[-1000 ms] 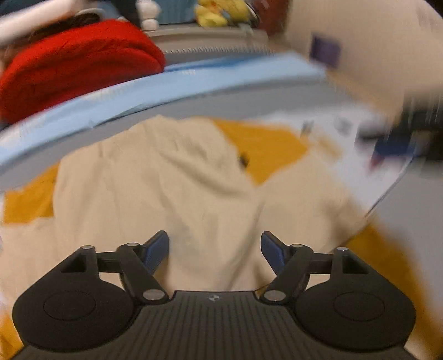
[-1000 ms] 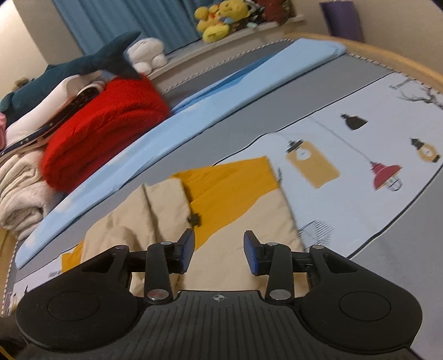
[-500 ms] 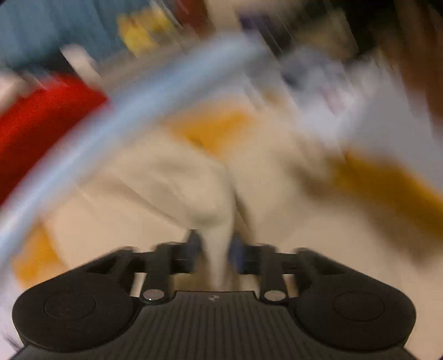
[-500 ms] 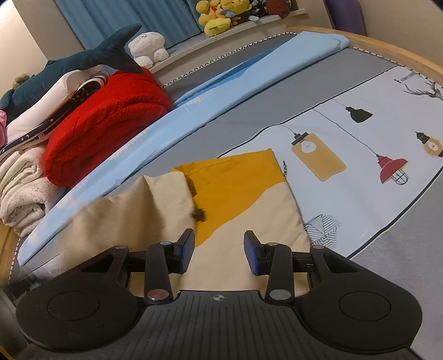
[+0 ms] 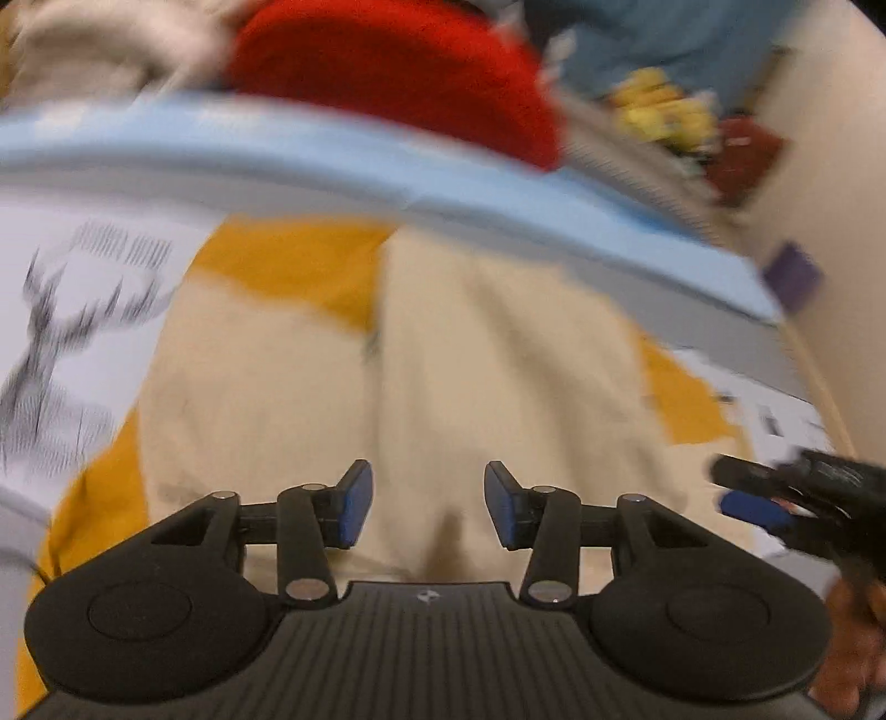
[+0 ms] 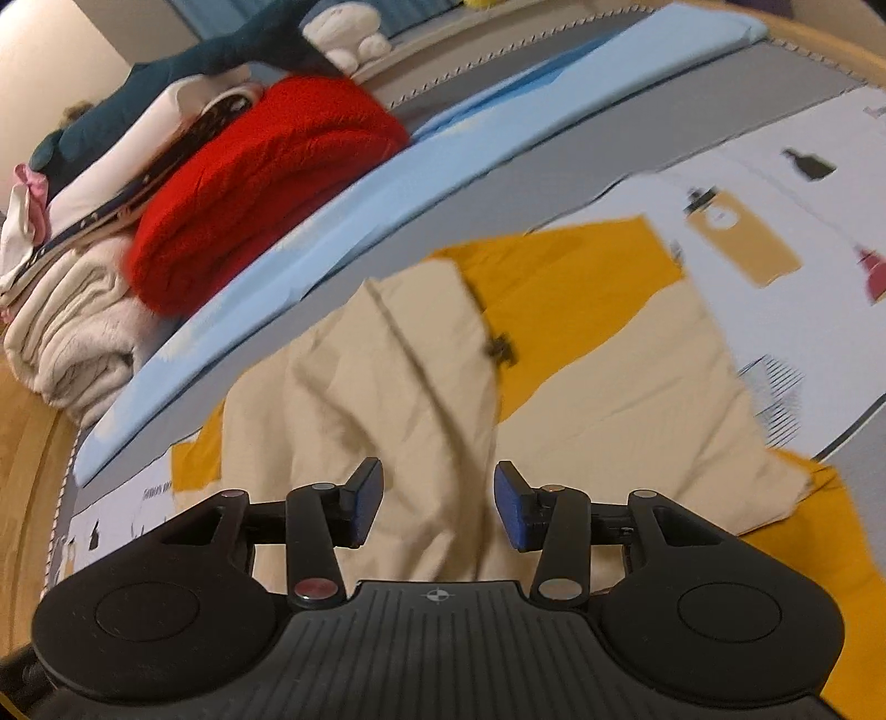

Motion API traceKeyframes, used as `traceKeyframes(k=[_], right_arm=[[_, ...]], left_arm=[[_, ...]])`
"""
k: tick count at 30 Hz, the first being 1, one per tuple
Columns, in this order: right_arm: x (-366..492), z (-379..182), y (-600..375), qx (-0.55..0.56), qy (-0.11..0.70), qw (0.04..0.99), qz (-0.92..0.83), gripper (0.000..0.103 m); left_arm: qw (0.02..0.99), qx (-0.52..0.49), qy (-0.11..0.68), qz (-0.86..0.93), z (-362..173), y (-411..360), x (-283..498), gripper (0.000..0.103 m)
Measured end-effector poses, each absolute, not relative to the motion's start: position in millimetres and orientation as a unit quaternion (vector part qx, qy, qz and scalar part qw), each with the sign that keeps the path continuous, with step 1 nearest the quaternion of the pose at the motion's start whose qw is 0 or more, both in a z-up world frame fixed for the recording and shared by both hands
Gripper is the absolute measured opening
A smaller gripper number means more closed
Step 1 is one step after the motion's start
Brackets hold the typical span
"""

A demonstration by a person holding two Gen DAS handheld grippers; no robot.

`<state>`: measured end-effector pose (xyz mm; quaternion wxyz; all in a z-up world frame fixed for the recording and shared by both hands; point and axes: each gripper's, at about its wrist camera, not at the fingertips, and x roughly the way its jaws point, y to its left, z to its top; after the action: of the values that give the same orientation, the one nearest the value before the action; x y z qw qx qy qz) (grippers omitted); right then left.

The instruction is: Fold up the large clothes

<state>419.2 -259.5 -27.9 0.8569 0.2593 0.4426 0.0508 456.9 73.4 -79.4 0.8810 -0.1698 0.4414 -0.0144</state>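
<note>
A large beige and mustard-yellow garment [image 5: 498,376] lies partly folded on the bed, a beige flap laid over the yellow part. It fills the middle of the right wrist view [image 6: 421,387] too. My left gripper [image 5: 427,504] is open and empty just above the beige cloth. My right gripper [image 6: 438,504] is open and empty over the rumpled beige flap. The right gripper also shows at the right edge of the left wrist view [image 5: 797,498].
The garment rests on a white printed sheet [image 6: 775,183] over grey bedding. A light blue folded sheet [image 6: 387,194] runs along the far side. A red blanket [image 6: 266,166], cream towels [image 6: 72,332] and plush toys [image 6: 343,33] are stacked behind it.
The left gripper had shut on a beige flap half a second ago; now it is open and the flap lies on the garment. The right gripper stayed open and moved closer over the cloth.
</note>
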Motion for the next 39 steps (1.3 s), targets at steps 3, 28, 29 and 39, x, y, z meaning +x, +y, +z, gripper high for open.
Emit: traceKeyframes(k=[3,28,29,39], right_arm=[[424,-40,-246,0.251,0.460,0.850,0.053,0.046],[429,-86,-250,0.288,0.486,0.823,-0.050,0.003],[429,-85,-249,0.289,0.486,0.823,-0.050,0.003],[434,-91,-251,0.291,0.498,0.815,-0.055,0.013]], left_arm=[[0.862,-0.208,0.461,-0.020,-99,79,471,0.049],[0.916,-0.086,0.392,-0.028,-75,54,463,0.019],[0.918,-0.094,0.379,-0.066,-69,46,461,0.019],[0.828,-0.054,0.537,-0.151,-136,-6,460,0.018]])
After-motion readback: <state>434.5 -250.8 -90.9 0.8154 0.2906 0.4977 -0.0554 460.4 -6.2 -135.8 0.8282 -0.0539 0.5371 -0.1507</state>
